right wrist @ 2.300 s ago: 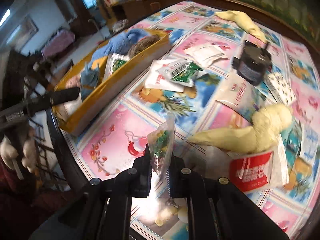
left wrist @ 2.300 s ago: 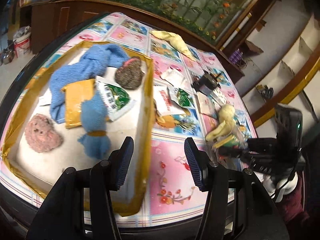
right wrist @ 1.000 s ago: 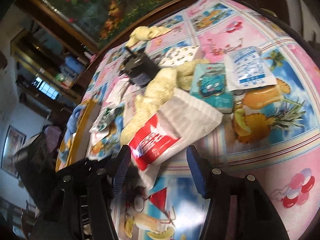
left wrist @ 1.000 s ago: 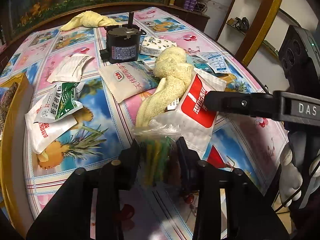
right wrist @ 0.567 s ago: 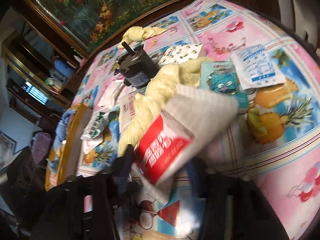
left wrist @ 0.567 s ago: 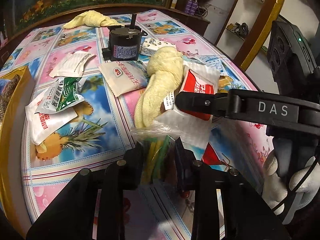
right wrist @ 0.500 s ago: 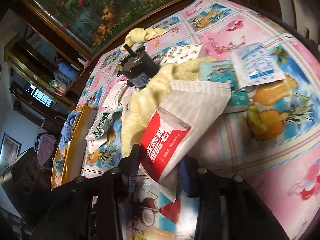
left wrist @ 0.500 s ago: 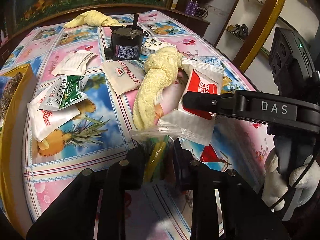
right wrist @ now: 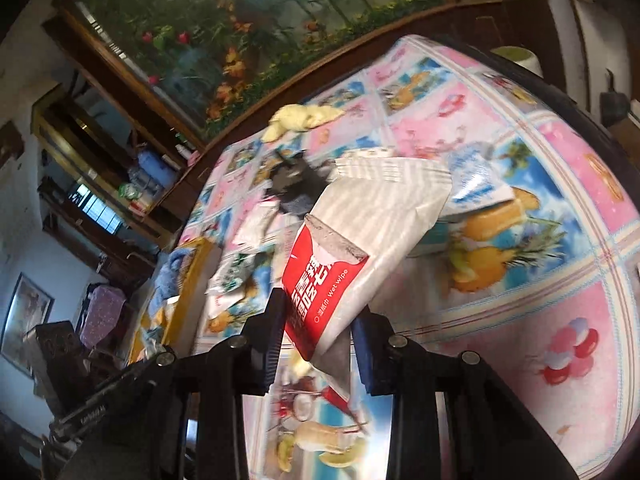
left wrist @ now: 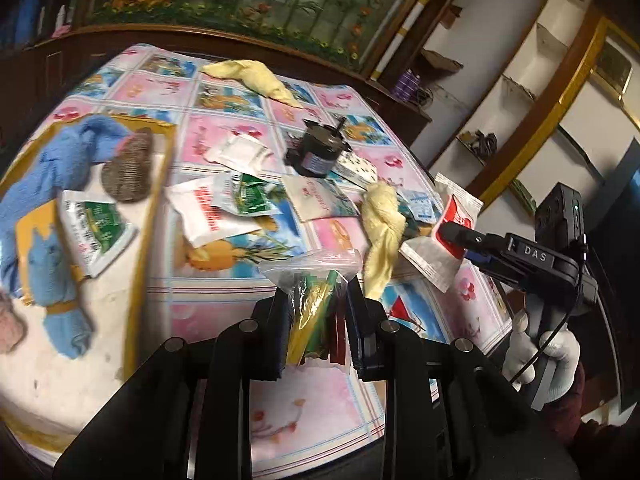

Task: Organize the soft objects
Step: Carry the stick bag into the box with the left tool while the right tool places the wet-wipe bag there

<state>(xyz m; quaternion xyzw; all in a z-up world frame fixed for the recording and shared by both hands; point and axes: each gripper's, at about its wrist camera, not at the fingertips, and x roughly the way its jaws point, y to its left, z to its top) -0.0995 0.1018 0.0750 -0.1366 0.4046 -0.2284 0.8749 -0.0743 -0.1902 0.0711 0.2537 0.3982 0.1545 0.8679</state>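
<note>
Now — left gripper (left wrist: 318,312) tight on clear bag (left wrist: 316,280), right gripper (right wrist: 320,336) closing on wet-wipe pkt (right wrist: 360,248).

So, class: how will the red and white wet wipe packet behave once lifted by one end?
Probably floppy: the wet wipe packet creases above the right gripper, whose jaws are closing on its lower end. Likely light. Its glossy film may slip.

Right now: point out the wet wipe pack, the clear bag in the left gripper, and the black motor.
wet wipe pack (right wrist: 320,292), right wrist view, red printed panel.
clear bag (left wrist: 316,304), left wrist view, coloured contents between the fingers.
black motor (left wrist: 316,156), left wrist view, cylindrical body.
</note>
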